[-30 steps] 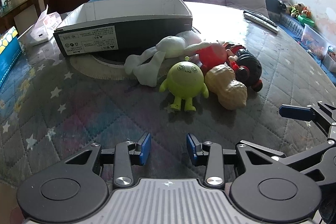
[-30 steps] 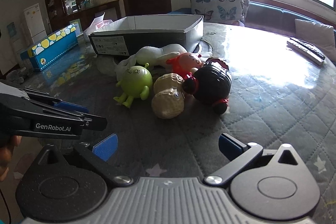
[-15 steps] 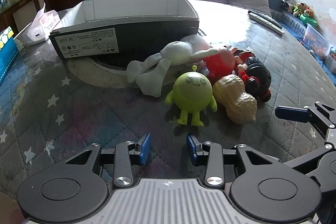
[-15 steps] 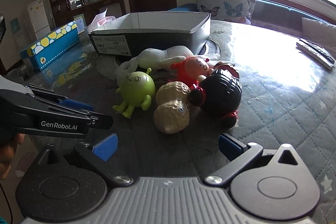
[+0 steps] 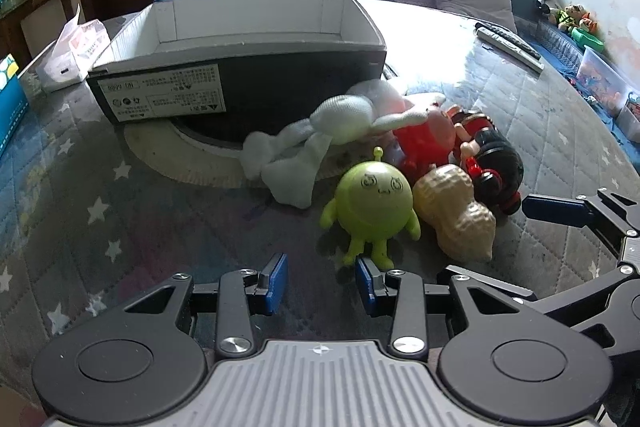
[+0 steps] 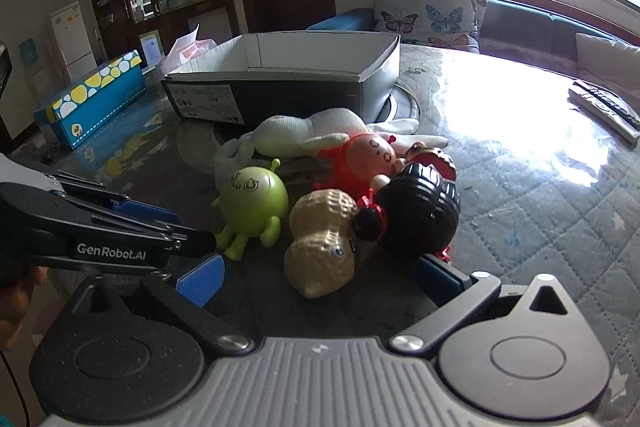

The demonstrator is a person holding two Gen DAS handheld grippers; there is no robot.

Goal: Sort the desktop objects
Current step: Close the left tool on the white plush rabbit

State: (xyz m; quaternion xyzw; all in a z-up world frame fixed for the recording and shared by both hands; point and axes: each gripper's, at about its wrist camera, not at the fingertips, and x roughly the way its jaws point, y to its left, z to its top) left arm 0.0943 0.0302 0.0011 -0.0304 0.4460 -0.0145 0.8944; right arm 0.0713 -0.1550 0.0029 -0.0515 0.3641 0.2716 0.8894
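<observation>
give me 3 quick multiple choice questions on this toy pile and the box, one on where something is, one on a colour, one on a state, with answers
1. Where does the tan ridged peanut-shaped toy lie?
A. inside the box
B. between the round green toy with antennae and the black-haired doll
C. on the blue carton

2. What colour is the round toy with two antennae?
A. green
B. purple
C. orange

3. What state is the open black cardboard box with white inside in?
A. packed full of toys
B. closed with a lid
C. open, with no toy showing inside

Answers:
1 B, in the right wrist view it sits with the green toy on one side and the black-haired doll on the other.
2 A, its body is bright green.
3 C, only bare white inner walls show; its floor is hidden.
</observation>
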